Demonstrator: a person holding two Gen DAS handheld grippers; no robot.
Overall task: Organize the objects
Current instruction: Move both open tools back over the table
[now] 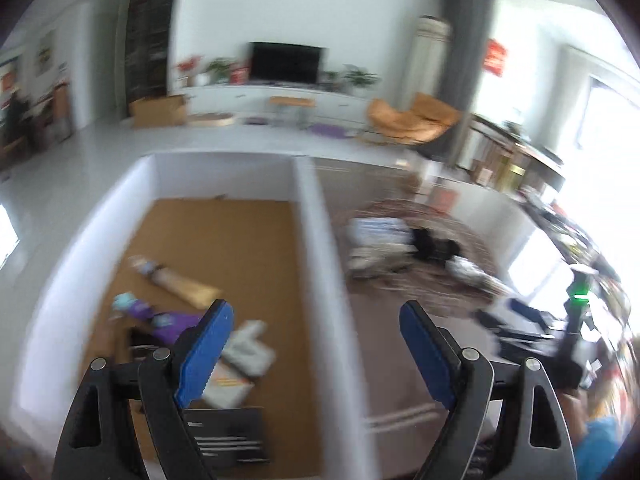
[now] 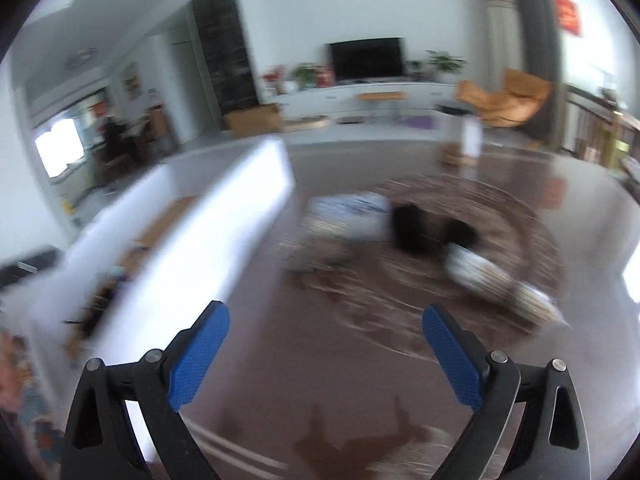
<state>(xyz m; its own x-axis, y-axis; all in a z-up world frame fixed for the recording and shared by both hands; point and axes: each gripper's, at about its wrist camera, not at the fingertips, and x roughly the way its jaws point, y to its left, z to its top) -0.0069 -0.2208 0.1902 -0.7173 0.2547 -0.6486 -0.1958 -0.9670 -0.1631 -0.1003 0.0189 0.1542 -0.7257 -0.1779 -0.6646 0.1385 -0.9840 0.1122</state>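
A white box (image 1: 308,216) with a brown floor stands on the brown table and holds several items: a tan tube (image 1: 176,280), a purple packet (image 1: 172,324), a grey packet (image 1: 248,350) and a black packet (image 1: 228,432). My left gripper (image 1: 316,316) is open and empty above the box's right wall. A blurred pile of white packets (image 1: 380,240) and a black item (image 1: 434,246) lies on a round patterned mat (image 1: 472,240) to the right. My right gripper (image 2: 326,320) is open and empty above the table, short of the pile (image 2: 352,216). The box wall (image 2: 208,240) is at its left.
The right-hand device with a green light (image 1: 578,300) shows at the left wrist view's right edge. Beyond the table are a TV (image 2: 366,58), a white cabinet, an orange chair (image 2: 508,98) and a white object (image 2: 470,140) at the table's far edge. Both views are motion-blurred.
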